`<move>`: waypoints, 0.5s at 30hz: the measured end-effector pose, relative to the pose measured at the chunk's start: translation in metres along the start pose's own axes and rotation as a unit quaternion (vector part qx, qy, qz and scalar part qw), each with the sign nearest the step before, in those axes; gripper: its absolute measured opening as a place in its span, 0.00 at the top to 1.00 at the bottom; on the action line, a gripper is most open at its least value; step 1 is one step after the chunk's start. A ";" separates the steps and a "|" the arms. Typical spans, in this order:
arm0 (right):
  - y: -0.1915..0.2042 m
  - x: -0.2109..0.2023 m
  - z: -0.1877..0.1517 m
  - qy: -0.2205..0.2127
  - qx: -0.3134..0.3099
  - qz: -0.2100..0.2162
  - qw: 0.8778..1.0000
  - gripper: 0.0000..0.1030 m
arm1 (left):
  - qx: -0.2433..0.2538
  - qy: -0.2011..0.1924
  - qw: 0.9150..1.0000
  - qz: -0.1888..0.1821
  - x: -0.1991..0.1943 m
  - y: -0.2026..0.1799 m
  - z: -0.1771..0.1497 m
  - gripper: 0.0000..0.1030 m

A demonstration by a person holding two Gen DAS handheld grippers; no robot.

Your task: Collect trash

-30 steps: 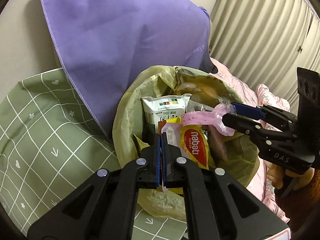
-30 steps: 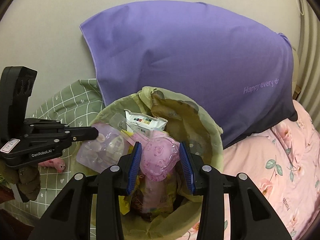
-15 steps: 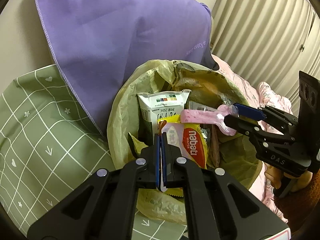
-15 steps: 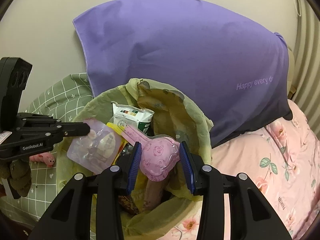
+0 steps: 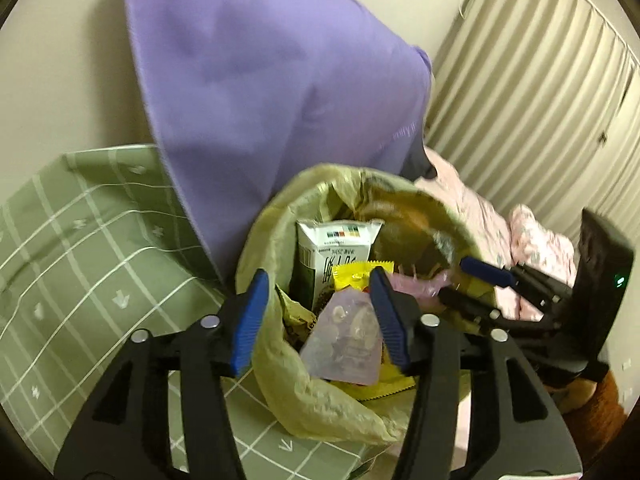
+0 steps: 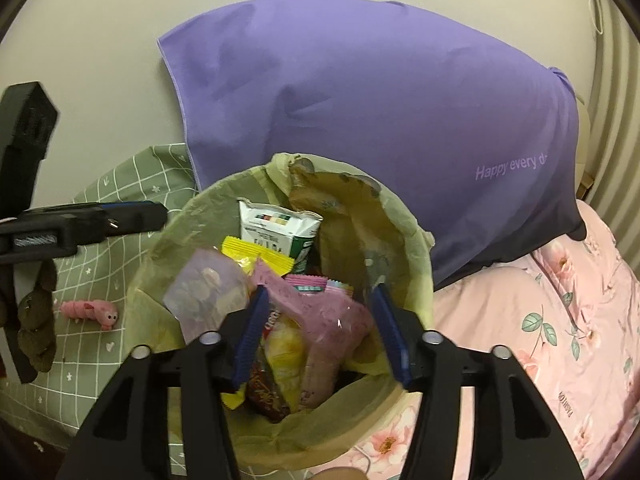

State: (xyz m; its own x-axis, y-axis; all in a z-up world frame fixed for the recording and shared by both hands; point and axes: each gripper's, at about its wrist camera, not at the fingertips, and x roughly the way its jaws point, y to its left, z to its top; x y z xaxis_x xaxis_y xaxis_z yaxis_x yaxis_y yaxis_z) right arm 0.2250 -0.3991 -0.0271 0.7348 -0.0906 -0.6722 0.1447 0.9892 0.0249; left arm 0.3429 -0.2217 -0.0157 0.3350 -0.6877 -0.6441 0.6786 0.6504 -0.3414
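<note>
Bin (image 6: 416,248) on the bed, lined with a bag (image 5: 280,364). Inside: carton (image 6: 276,232) upright at the back, wrappers (image 6: 256,254) just before it, pouch (image 6: 208,292) at left, packet (image 6: 320,312) in the middle on top of snack bags (image 6: 284,352). Behind the bin, pillow (image 6: 380,120) leaning against the wall (image 6: 100,12). Left of the bin, quilt (image 6: 100,280) with a toy (image 6: 92,312) lying on it. Right of the bin, sheet (image 6: 560,340); curtain (image 5: 540,100) beyond it.
</note>
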 end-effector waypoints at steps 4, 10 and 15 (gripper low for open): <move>0.010 -0.017 -0.003 -0.019 0.004 0.001 1.000 0.41 | -0.013 -0.032 0.999 0.023 -0.045 -0.002 -0.019 0.38; 0.038 -0.065 -0.018 -0.052 0.008 0.056 0.997 0.41 | -0.044 -0.086 0.990 0.108 -0.121 -0.005 -0.077 0.12; 0.085 -0.113 -0.042 -0.067 -0.028 0.113 0.991 0.41 | -0.061 -0.128 0.963 0.229 -0.185 -0.016 -0.143 0.12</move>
State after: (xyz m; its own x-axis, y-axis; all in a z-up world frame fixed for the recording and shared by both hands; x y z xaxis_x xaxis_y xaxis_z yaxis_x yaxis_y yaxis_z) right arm 0.1266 -0.2996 0.0202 0.8260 0.1238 -0.5499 -0.0678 0.9903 0.1212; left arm 0.1764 -0.0588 0.0112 0.7410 -0.3671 -0.5623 0.3456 0.9264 -0.1494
